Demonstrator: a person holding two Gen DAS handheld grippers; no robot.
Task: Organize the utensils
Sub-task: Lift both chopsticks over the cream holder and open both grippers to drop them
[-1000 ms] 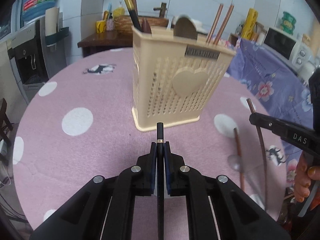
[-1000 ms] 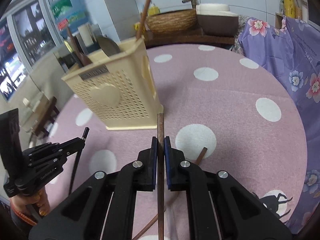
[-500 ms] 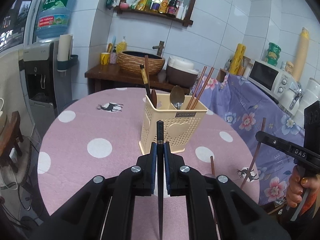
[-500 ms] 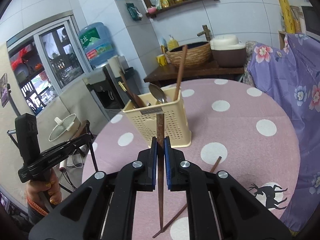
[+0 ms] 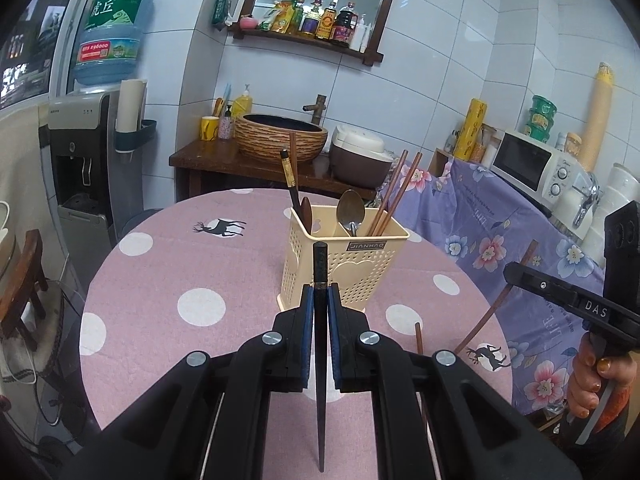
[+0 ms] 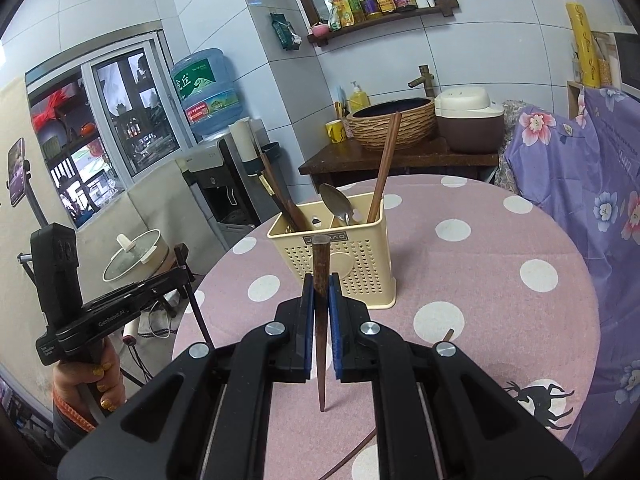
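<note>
My left gripper (image 5: 320, 290) is shut on a black chopstick (image 5: 319, 264), held upright above the pink dotted table (image 5: 168, 264). My right gripper (image 6: 320, 280) is shut on a brown chopstick (image 6: 319, 256), also raised. Just beyond both stands the cream utensil caddy (image 5: 352, 268) (image 6: 340, 260). It holds a black chopstick, a wooden spoon, a metal spoon (image 5: 350, 210) and two brown chopsticks (image 5: 394, 192). Another brown chopstick (image 5: 419, 338) (image 6: 448, 335) lies on the table. The right gripper (image 5: 516, 274) shows in the left wrist view, and the left gripper (image 6: 180, 274) in the right wrist view.
A purple floral cloth (image 5: 500, 216) covers furniture right of the table. A water dispenser (image 5: 80, 168) and a wooden chair (image 5: 28, 280) stand to the left. Behind the table is a dark side table with a woven basin (image 5: 280, 138) and a rice cooker (image 6: 468, 120).
Both grippers rose and drew back from the table with their chopsticks, tilting up so the caddy looks smaller and farther. Over the last half second little moved.
</note>
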